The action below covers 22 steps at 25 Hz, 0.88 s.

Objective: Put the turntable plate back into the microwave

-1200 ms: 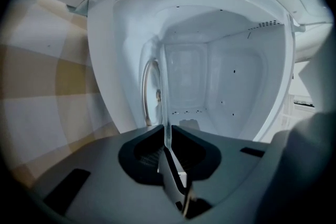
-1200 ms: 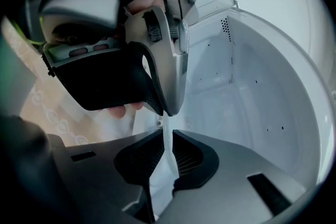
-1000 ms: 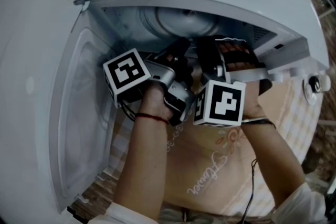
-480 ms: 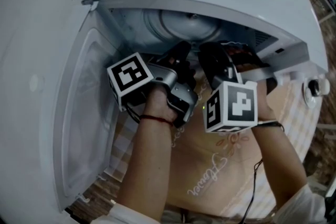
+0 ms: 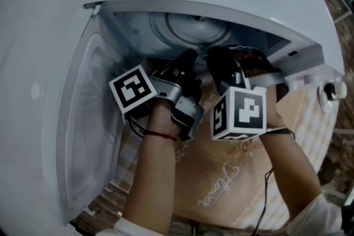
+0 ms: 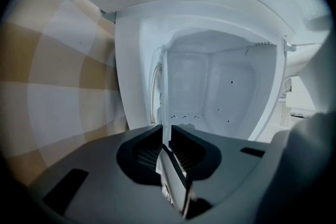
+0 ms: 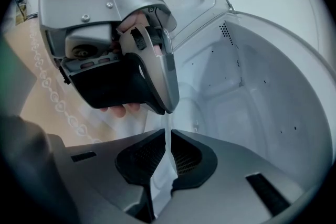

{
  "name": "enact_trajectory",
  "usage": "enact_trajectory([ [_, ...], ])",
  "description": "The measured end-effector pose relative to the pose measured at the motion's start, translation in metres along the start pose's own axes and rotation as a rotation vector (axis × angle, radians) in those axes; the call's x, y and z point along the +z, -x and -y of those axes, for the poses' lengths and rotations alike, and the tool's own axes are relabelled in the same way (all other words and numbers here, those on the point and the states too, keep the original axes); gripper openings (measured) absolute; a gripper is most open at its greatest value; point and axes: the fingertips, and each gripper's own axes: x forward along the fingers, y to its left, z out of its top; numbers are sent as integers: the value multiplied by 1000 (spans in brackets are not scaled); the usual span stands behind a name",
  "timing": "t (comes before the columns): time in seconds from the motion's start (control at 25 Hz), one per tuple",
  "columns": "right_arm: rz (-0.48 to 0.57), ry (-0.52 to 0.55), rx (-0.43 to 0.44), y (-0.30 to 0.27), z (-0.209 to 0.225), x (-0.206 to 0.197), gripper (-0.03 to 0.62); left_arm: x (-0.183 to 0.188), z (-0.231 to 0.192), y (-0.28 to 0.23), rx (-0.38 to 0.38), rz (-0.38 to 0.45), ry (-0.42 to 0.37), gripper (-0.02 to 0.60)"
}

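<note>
The clear glass turntable plate [image 5: 191,27] lies inside the open white microwave, its round rim showing in the head view. My left gripper [image 5: 188,61] reaches into the opening and is shut on the plate's near rim, which shows as a thin glass edge [image 6: 164,97] between its jaws [image 6: 166,132]. Just to the right, my right gripper [image 5: 219,63] tilts down. Its jaws [image 7: 168,136] have just been closing, and a sliver of the glass rim [image 7: 164,178] is pinched between them. The left gripper's body [image 7: 121,71] fills the upper left of the right gripper view.
The microwave door [image 5: 83,135] hangs open at the left. The white cavity walls [image 6: 231,92] surround the plate. A control knob [image 5: 332,90] sits on the front at the right. Below the arms lies a beige patterned cloth [image 5: 221,185].
Both hands stay at the microwave's mouth. The right gripper's marker cube has shifted slightly right and up.
</note>
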Motion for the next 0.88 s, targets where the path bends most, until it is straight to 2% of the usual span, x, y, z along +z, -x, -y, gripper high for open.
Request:
enact_trajectory([
  [0.2, -4, 9, 4, -3, -2, -1, 54, -3, 0, 3, -22, -14, 18, 48],
  [0.44, 2, 9, 5, -7, -4, 1, 54, -4, 3, 6, -22, -11, -3, 49],
  [0.68, 16, 5, 6, -8, -7, 2, 55, -9, 19, 8, -58, -29, -122, 48],
  [0.88, 23, 3, 5, -8, -7, 2, 55, -8, 21, 9, -80, -19, -118, 48],
])
